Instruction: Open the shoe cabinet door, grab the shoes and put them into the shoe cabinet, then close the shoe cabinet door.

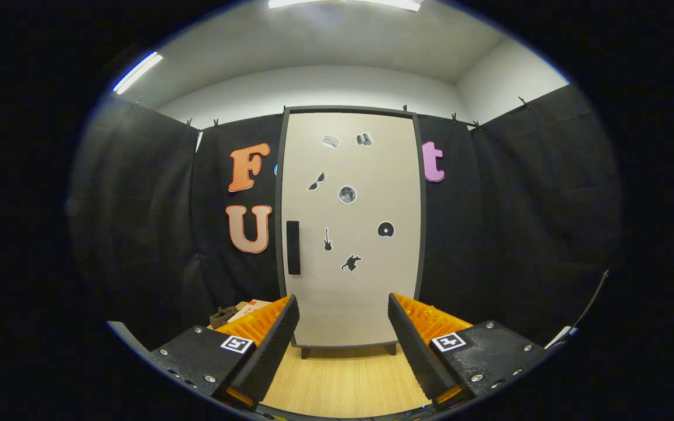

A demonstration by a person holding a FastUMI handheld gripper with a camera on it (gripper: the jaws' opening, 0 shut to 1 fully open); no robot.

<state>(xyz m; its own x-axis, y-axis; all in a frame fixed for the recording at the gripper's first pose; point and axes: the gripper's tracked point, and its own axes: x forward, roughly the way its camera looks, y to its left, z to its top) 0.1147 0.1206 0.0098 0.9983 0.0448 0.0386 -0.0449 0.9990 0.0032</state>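
So the tongs [343,345] are hanging there wide apart, gripping nothing, with bare wooden floor [343,380] showing in the gap between the two fingers. They're pointing straight at the shoe cabinet [351,228], which is standing well beyond the fingertips against the booth wall. Its door [360,280] is sitting flush in the frame, fully closed, with a bunch of little stickers [347,194] on it. The dark upright handle [293,247] is sitting on the door's left side, up above and beyond the left finger.

Off past the left finger, low down beside the cabinet, something dark and lumpy [223,316] is resting on what looks like a box [249,309]. Could be a shoe, but it's too small for me to say.

Honestly, a closed door fits two stories: shoes waiting to go in, or shoes already inside and the door swung back. I can't see inside, so I'm not calling it. If the door is the job in hand, the fingers are going to need to line up around that handle, over to the left and farther forward.
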